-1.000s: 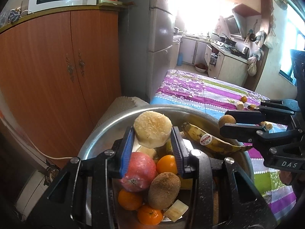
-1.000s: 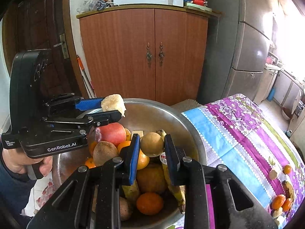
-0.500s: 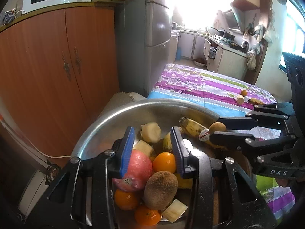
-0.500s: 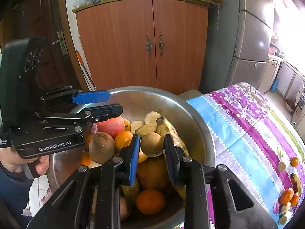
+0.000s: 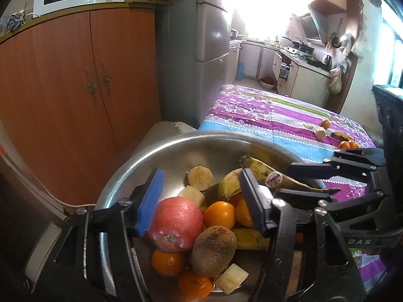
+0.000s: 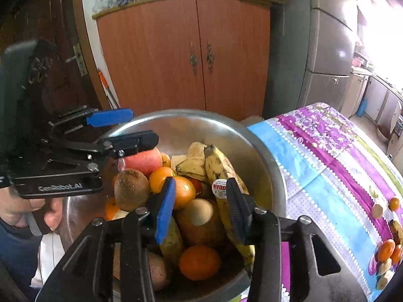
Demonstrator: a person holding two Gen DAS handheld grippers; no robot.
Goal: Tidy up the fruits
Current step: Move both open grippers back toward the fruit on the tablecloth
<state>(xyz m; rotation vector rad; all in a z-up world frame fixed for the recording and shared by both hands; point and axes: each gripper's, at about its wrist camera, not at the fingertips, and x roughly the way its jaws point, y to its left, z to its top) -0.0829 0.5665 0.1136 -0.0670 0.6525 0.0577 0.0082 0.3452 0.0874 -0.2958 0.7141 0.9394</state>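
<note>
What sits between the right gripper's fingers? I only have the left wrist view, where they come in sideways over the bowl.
Observer: Nothing is held. The right gripper is open above the bowl, and a pale round fruit lies loose in the pile below the gap.
Operator: What is holding the left gripper?
Observer: A hand wraps the handle of the left gripper, with a dark blue sleeve below it.
Operator: Any fruit on the table that my view hides?
Observer: Yes, pale cut pieces lie beside the oranges on the tablecloth.
</note>
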